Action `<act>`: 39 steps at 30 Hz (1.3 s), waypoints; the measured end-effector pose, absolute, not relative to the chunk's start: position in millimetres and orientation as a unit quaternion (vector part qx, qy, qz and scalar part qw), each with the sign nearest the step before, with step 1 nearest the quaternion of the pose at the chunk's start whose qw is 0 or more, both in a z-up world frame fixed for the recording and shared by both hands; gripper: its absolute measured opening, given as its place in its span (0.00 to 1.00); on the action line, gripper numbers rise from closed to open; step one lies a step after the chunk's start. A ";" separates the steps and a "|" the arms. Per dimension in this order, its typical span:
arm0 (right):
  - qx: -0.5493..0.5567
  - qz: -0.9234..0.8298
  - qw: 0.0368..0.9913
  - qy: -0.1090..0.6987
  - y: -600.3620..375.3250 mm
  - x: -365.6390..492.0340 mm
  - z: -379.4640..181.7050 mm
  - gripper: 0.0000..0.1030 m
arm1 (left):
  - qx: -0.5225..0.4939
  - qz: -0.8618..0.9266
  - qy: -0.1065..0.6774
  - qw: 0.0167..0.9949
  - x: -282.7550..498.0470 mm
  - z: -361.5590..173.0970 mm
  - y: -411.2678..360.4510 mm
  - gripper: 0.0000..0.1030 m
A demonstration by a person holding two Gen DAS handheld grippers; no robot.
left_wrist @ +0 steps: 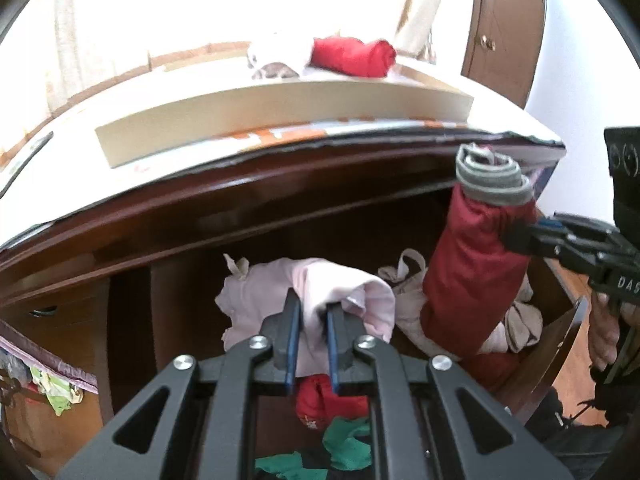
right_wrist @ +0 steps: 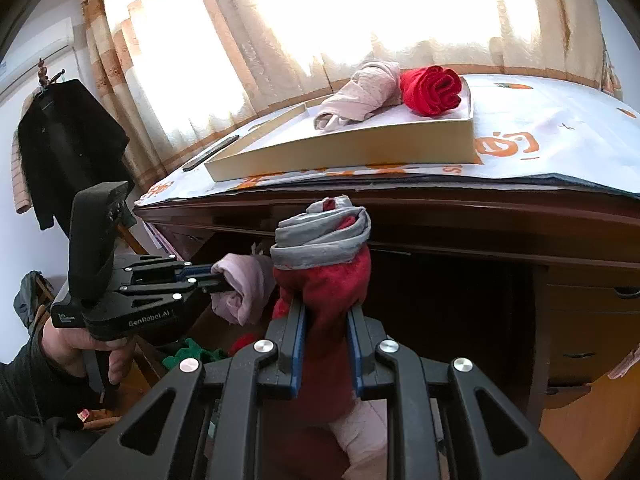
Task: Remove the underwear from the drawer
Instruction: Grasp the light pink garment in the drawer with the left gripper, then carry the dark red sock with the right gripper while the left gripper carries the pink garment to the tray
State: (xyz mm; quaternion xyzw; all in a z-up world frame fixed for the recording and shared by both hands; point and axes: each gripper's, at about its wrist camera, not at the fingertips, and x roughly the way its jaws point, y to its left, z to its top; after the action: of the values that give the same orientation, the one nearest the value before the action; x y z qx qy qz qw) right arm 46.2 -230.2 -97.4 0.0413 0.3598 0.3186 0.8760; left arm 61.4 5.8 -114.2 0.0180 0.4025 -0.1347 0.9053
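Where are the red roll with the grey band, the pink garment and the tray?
Red roll [right_wrist: 324, 280]: right wrist view, red body.
Pink garment [left_wrist: 352, 300]: left wrist view, fold by the tongs.
Tray [right_wrist: 352, 158]: right wrist view, front wall.

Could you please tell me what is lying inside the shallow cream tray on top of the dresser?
The shallow cream tray holds a rolled bright red garment and a crumpled pale pink garment, side by side. Anything beneath them is hidden.
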 end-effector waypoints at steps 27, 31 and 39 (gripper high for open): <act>0.022 0.339 0.885 0.320 -214.7 23.8 -77.8 0.19 | -0.048 -0.136 0.328 0.934 14.9 -80.3 35.3 0.09; 0.017 0.344 0.887 0.309 -211.6 19.4 -70.4 0.19 | -0.052 -0.138 0.315 0.937 11.6 -71.2 36.1 0.09; 0.011 0.348 0.890 0.293 -207.7 13.4 -60.8 0.19 | -0.055 -0.143 0.290 0.945 3.6 -54.2 36.9 0.09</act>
State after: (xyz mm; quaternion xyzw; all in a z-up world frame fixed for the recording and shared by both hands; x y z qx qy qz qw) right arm 13.4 -207.7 -60.8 0.0111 0.2927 0.3485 0.8904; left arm 3.6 36.9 -54.2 -0.0551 0.2897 -0.1431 0.9448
